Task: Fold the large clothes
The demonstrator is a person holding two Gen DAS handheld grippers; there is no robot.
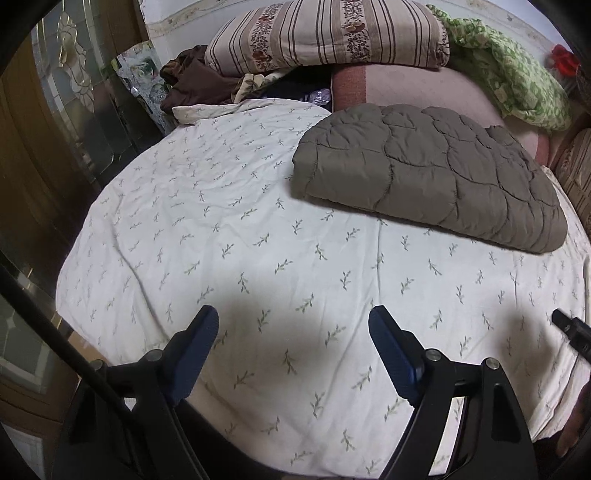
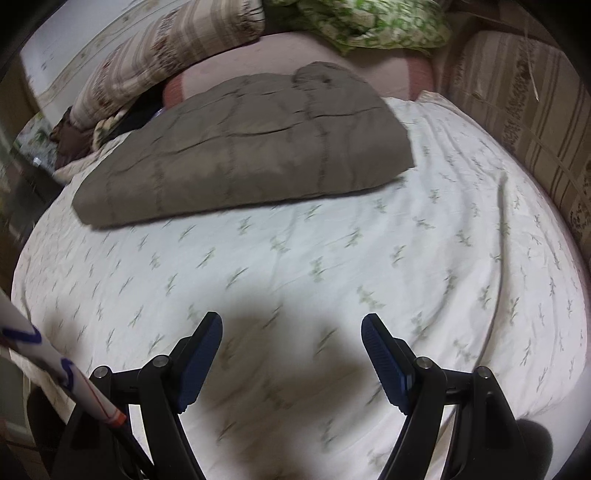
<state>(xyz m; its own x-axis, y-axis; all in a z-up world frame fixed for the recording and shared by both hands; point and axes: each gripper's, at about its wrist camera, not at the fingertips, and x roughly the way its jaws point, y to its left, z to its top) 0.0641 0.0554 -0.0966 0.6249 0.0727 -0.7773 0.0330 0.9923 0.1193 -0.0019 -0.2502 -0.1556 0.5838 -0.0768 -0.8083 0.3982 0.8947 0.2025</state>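
Bed sheet (image 1: pixel 221 221), white with a leaf print, spread flat under both my claws. Folded grey-brown quilted coat (image 1: pixel 428 177) lies on the sheet's far half, in front of the striped pillow (image 1: pixel 325 33); green patterned blanket (image 1: pixel 509 74) bunched beyond it. My left gripper (image 1: pixel 291 321): jaws spread, nothing between, above sheet. My right gripper (image 2: pixel 291 325): likewise spread, empty.

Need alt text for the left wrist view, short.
The open left gripper, blue-padded, hovers empty over a white leaf-print sheet covering the bed. A folded grey-brown quilted garment lies beyond it, with a striped floral pillow and green patterned blanket behind.
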